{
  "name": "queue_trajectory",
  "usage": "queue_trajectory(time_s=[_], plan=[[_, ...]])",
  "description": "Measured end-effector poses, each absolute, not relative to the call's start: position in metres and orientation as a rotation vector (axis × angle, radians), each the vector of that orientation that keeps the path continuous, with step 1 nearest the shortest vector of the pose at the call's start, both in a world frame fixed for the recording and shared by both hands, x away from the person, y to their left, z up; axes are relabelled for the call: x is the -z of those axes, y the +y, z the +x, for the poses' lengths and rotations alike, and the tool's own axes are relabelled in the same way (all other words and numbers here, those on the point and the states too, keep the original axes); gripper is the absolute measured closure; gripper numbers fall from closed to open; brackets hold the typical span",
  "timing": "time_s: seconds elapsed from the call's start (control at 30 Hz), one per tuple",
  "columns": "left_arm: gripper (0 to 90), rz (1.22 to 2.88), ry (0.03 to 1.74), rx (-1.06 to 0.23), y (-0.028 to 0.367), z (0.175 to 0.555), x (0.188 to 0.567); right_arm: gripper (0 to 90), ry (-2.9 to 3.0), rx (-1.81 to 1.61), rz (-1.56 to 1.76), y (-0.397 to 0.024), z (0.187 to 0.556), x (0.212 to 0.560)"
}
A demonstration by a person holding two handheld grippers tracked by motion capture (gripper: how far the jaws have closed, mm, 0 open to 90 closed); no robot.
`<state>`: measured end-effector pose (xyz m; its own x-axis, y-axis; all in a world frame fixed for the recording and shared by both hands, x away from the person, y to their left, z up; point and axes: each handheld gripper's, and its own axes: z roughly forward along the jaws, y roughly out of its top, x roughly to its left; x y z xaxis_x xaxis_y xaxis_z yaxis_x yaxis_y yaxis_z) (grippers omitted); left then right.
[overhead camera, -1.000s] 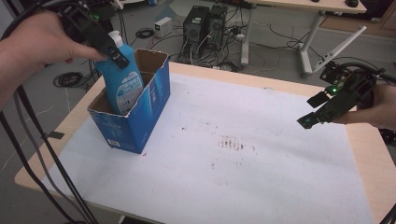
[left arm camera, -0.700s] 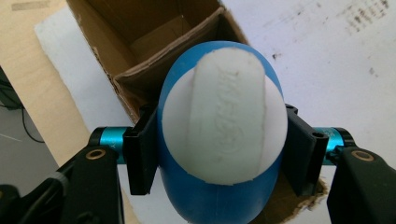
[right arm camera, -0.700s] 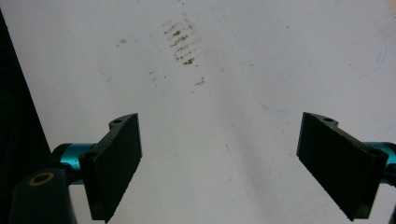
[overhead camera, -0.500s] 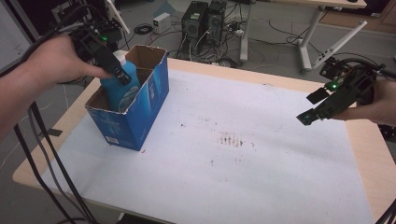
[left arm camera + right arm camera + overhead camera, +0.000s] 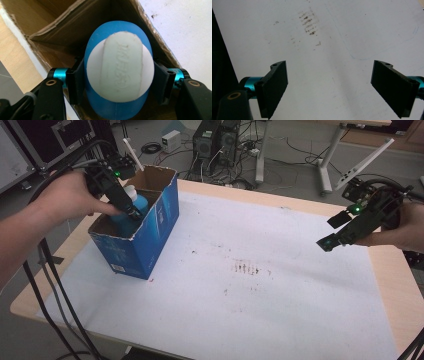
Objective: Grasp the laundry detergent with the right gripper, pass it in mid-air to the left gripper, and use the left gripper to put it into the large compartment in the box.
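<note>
High view: left tool [image 5: 131, 213] clamps blue bottle [image 5: 137, 205] inside cardboard box [image 5: 150, 240]; right tool [image 5: 336, 231] gapes, well apart.

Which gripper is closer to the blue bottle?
Left. The left gripper is shut on the blue bottle inside the cardboard box; the right gripper hangs open far across the table.

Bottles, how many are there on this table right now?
1. The blue bottle with a white cap stands inside the cardboard box at the table's left, held by the left gripper. The box walls could hide others.
</note>
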<state>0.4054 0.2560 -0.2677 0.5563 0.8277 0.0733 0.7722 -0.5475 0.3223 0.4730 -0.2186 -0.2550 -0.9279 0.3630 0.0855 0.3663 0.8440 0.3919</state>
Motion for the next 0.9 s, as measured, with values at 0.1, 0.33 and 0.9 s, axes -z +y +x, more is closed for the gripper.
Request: queue_trajectory(time_s=[0.1,0.33,0.9], plan=[[38.3,2.565,1.323,-0.313,0.2555,0.4053,0.2718,13.6,-3.009,0.641,-0.597,-0.2186,0.4729,0.255],[38.1,2.573,1.319,-0.316,0.2559,0.4039,0.2749,13.6,-3.006,0.628,-0.601,-0.2189,0.4724,0.2556],[37.6,2.58,1.322,-0.302,0.2577,0.4052,0.2754,13.6,-3.008,0.636,-0.599,-0.2206,0.4723,0.2547]])
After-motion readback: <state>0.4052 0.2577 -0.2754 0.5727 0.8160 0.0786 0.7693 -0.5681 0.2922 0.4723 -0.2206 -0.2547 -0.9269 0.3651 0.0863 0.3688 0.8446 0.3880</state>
